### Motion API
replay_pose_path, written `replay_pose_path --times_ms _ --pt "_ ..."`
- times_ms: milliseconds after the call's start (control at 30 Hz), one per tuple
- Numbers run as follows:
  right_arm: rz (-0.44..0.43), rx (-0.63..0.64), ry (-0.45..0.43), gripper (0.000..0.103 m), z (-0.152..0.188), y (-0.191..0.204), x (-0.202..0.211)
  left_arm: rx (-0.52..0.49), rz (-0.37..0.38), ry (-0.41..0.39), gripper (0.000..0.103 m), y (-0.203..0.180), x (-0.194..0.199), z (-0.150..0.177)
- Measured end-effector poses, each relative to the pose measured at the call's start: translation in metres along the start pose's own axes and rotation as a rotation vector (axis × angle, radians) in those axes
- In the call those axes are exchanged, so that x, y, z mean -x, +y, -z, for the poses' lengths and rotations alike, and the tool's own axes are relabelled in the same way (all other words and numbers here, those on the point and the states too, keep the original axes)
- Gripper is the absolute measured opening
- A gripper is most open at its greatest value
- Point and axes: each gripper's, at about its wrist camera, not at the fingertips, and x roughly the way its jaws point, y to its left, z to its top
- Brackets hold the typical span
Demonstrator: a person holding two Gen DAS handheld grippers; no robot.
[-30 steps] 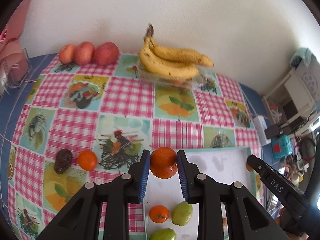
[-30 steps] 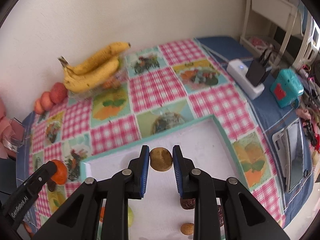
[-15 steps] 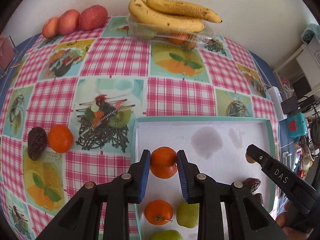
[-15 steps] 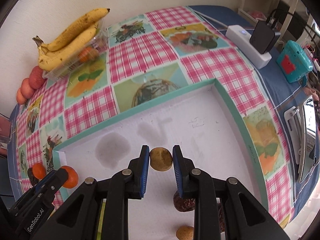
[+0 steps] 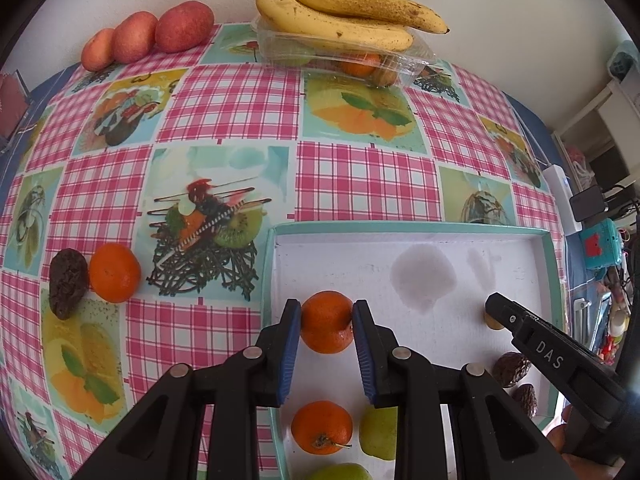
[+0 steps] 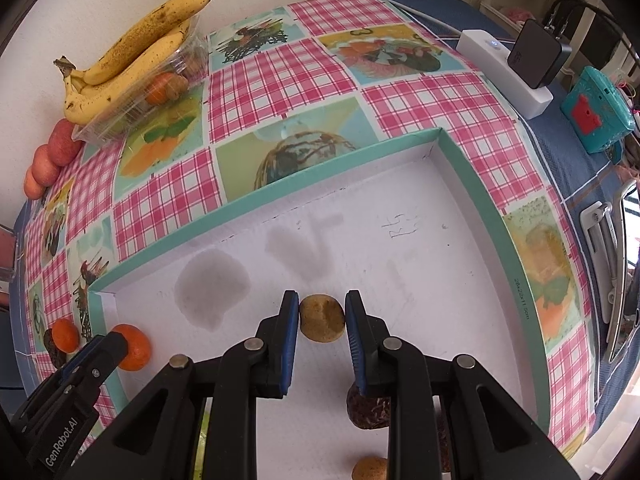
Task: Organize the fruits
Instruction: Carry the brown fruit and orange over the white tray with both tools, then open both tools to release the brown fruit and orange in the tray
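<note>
Landmark: shallow white tray (image 5: 400, 227) with teal rim, on the desk under a checked fruit-print cloth (image 5: 240, 92).

- Left gripper (image 5: 327, 316): jaws closed narrow on a mandarin (image 5: 326, 322), held over the tray's left edge, low above the floor; whether it touches the floor cannot be told.
- Right gripper (image 6: 322, 318): jaws closed narrow on a small tan-brown round fruit (image 6: 322, 318), held over the middle of the tray.
- Already inside the tray, near end: a second mandarin (image 5: 322, 426), two green fruits (image 5: 378, 432), dark wrinkled fruits (image 5: 510, 368), another small tan fruit (image 6: 370, 468).
- Outside the tray, to its left: a loose mandarin (image 5: 115, 267) touching a dark wrinkled fruit (image 5: 67, 282).
- Beyond the tray, by the wall: bananas (image 5: 340, 16) lying on a clear plastic punnet (image 5: 344, 60) with fruit inside; three reddish fruits (image 5: 148, 34) in a row.

Progress, as judged: roughly half done. Two pieces are in hand ready to set down; the loose pair at left remains, possibly the wall-side fruit too.
</note>
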Motion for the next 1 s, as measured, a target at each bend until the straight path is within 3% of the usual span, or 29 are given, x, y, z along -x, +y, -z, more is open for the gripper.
replay_pose_path --times_ms 567,700,800,867,933,1000 --pt "-0.017 0.006 0.002 0.026 0.000 -0.003 -0.002 0.028 0.012 0.001 0.030 0.002 0.006 -0.004" --pt "-0.011 0.016 -0.011 0.052 0.000 -0.002 0.002 0.023 0.012 -0.008 0.030 0.003 0.014 -0.007" --pt "-0.002 0.028 -0.023 0.061 0.000 0.000 0.005 0.032 0.009 -0.027 0.032 0.006 0.024 -0.010" --pt "0.008 0.033 -0.031 0.076 0.001 0.000 0.005 0.046 -0.008 -0.036 0.041 0.010 0.029 -0.011" --pt "0.003 0.032 -0.035 0.079 0.001 0.000 0.005 0.068 -0.039 -0.047 0.072 0.017 0.032 -0.013" --pt "0.003 0.035 -0.041 0.079 0.002 0.001 0.005 0.081 -0.075 -0.061 0.073 0.024 0.036 -0.015"
